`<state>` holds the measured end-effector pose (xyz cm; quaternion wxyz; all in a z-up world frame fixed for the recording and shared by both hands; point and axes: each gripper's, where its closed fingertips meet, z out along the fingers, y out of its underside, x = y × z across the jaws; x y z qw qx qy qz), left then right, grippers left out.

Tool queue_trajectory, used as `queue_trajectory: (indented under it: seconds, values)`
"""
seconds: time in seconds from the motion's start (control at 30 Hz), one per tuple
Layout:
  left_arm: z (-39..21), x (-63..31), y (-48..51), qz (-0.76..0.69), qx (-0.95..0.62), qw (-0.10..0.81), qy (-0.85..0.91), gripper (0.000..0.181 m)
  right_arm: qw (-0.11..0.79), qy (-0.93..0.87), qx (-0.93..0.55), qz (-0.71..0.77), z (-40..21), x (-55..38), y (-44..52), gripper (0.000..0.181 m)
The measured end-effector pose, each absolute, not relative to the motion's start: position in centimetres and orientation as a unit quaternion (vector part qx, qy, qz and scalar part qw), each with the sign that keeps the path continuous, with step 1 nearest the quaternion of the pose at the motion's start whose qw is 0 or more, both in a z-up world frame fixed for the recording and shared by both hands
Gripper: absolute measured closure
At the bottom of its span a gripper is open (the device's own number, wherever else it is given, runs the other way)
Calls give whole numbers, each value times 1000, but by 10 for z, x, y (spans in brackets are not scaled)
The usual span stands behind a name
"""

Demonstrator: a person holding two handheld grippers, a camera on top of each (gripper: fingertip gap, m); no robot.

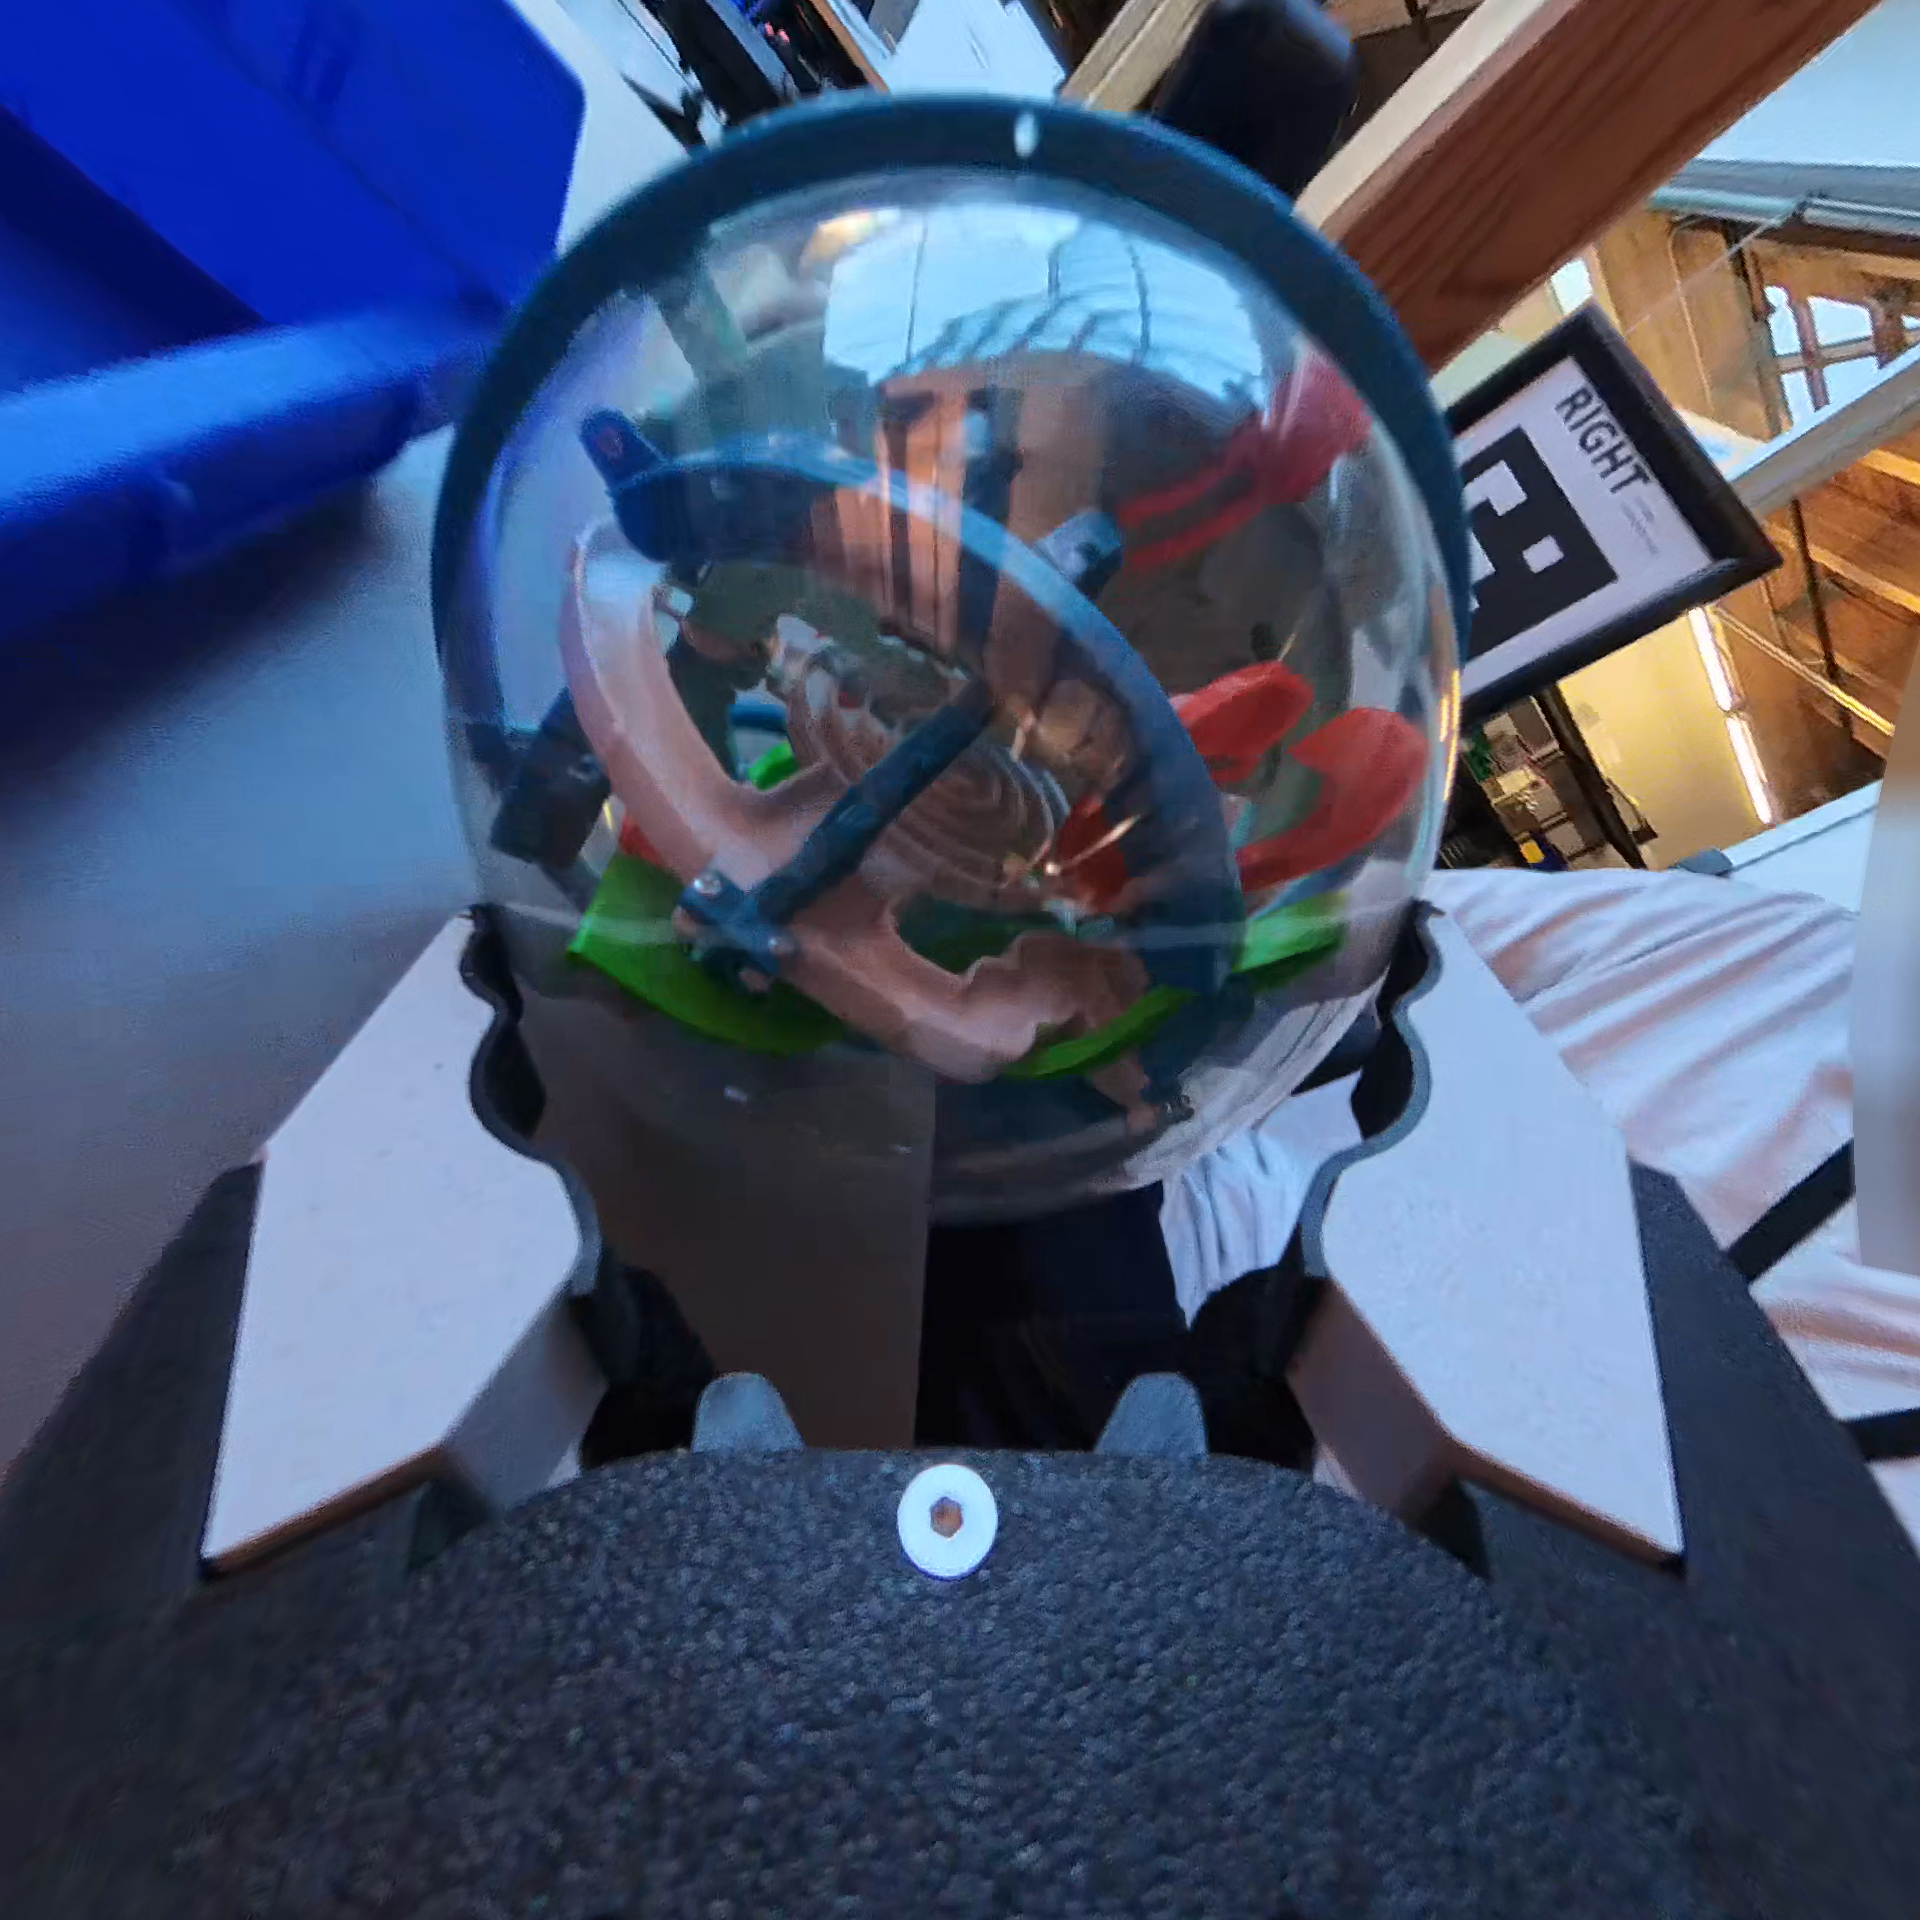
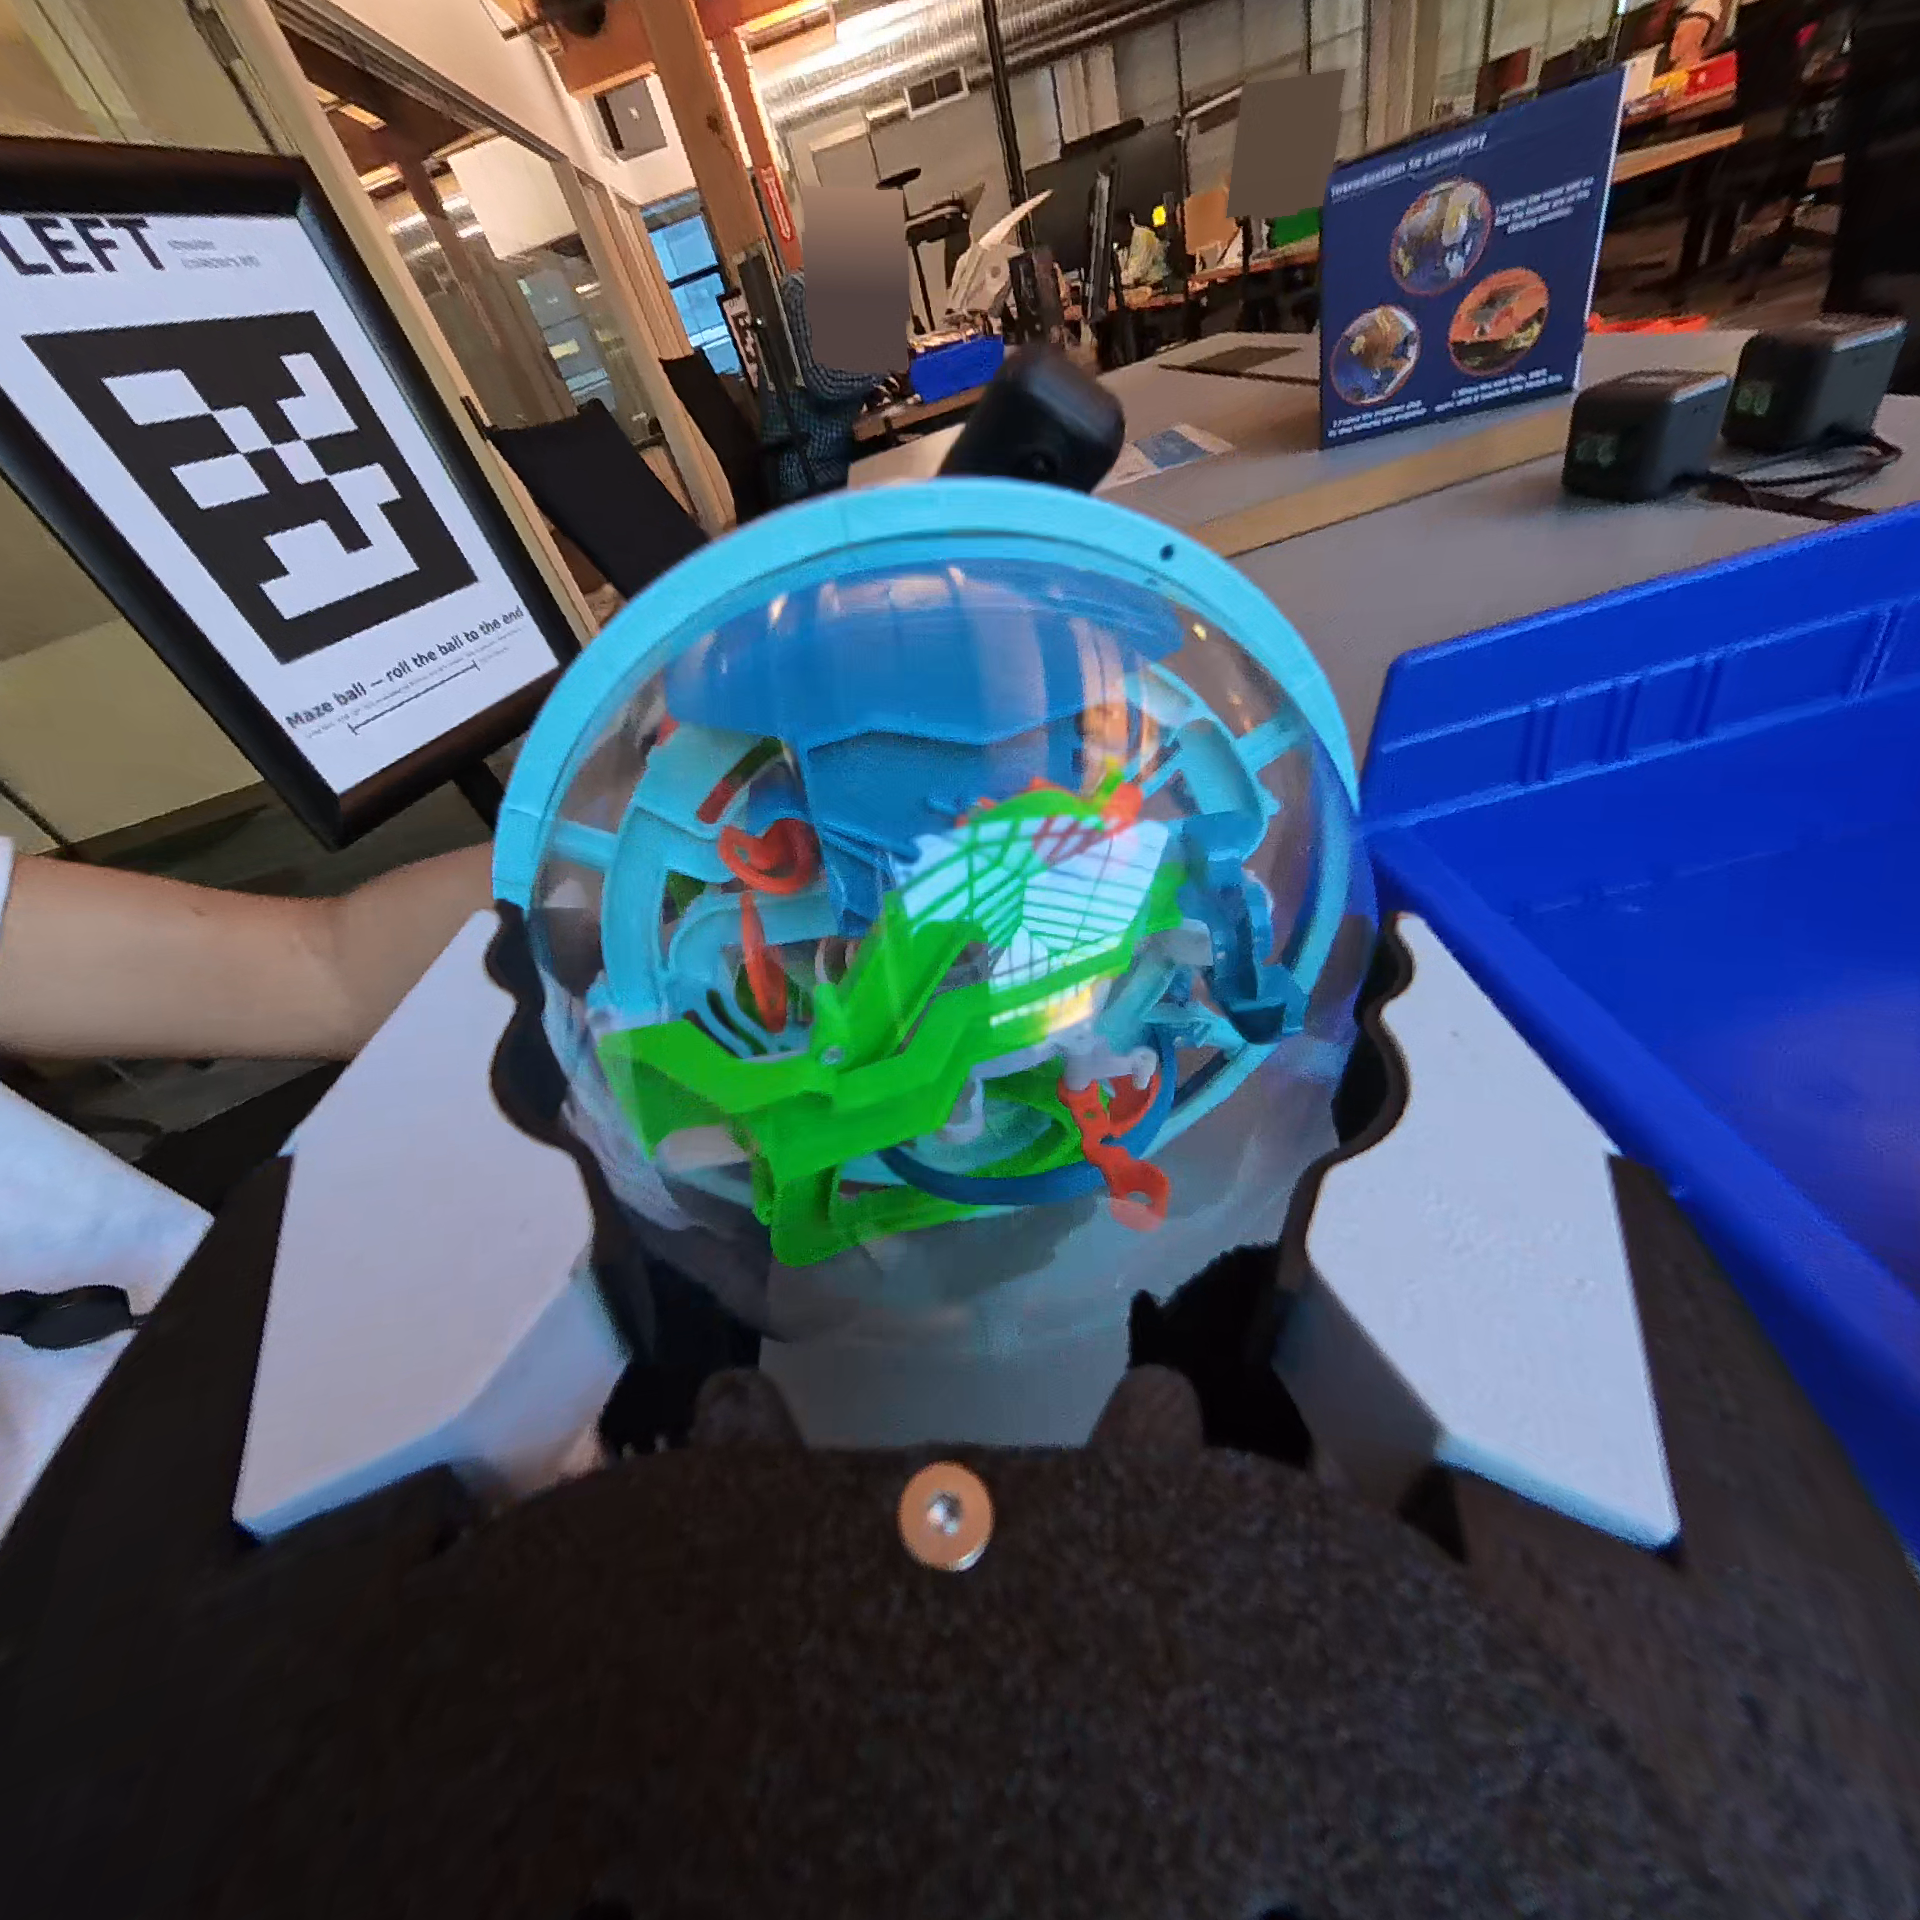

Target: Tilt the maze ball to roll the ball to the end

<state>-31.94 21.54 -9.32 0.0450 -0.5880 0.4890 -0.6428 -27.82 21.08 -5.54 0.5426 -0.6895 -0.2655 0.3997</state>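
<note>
The maze ball is a clear sphere with a blue rim and green, red, blue and pale tracks inside. It fills the middle of both wrist views and also shows in the right wrist view. My left gripper is shut on its lower half, both fingers pressed against its sides. My right gripper is shut on it the same way from the opposite side. The ball is held up off the table. I cannot make out the small rolling ball inside.
A blue bin stands close on the right in the right wrist view and at upper left in the left wrist view. Framed marker signs stand behind. A person's forearm reaches in at left. Grey table beyond.
</note>
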Motion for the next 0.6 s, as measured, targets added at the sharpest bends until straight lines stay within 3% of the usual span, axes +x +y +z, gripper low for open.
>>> queue_trajectory:
  seconds: [0.23, 0.33, 0.6]
  values:
    - [-115, -337, 212, -619, -608, 34, 496, 29, 549, -253, -690, 398, -48, -280, 224, 43]
    - [-124, -338, 215, -610, -617, 48, 495, 46, 562, -265, -697, 358, -54, -282, 229, 28]
    - [-119, -332, 221, -601, -624, 63, 496, 46, 564, -257, -705, 345, -59, -273, 231, 32]
